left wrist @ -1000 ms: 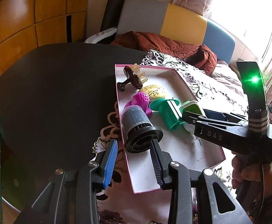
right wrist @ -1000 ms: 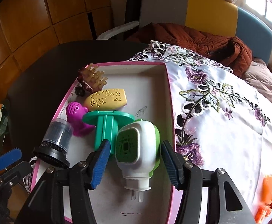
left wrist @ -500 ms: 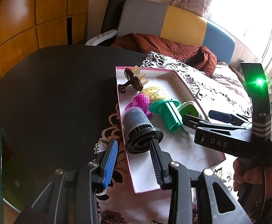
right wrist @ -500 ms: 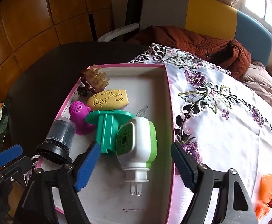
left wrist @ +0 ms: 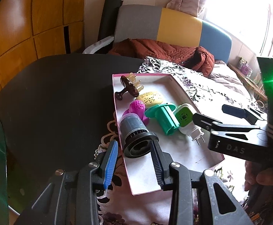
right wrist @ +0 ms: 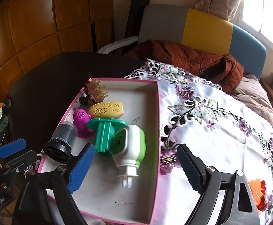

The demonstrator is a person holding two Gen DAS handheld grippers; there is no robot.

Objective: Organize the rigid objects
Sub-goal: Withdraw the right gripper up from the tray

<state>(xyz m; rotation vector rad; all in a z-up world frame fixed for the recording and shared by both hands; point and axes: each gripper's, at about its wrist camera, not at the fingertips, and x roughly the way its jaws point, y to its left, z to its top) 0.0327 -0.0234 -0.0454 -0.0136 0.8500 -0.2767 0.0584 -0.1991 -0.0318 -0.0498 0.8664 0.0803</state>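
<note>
having widened and drawn back, the right gripper [right wrist: 134,166] leaves the plug-in diffuser [right wrist: 130,146] in the pink tray [right wrist: 156,168], while the left gripper [left wrist: 134,159] jaws gape too.

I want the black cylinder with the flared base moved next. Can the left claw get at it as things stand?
Probably yes. The left claw is open with the black cylinder lying just ahead, its flared base toward the fingers and nothing between. The pink tray's wall runs underneath, which may hinder a low approach.

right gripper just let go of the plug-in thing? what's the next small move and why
Probably back the right gripper away and swing it toward the orange item on the tablecloth. Its jaws are wide open, the green-and-white plug-in lies free in the pink tray, and that orange piece sits outside it.
</note>
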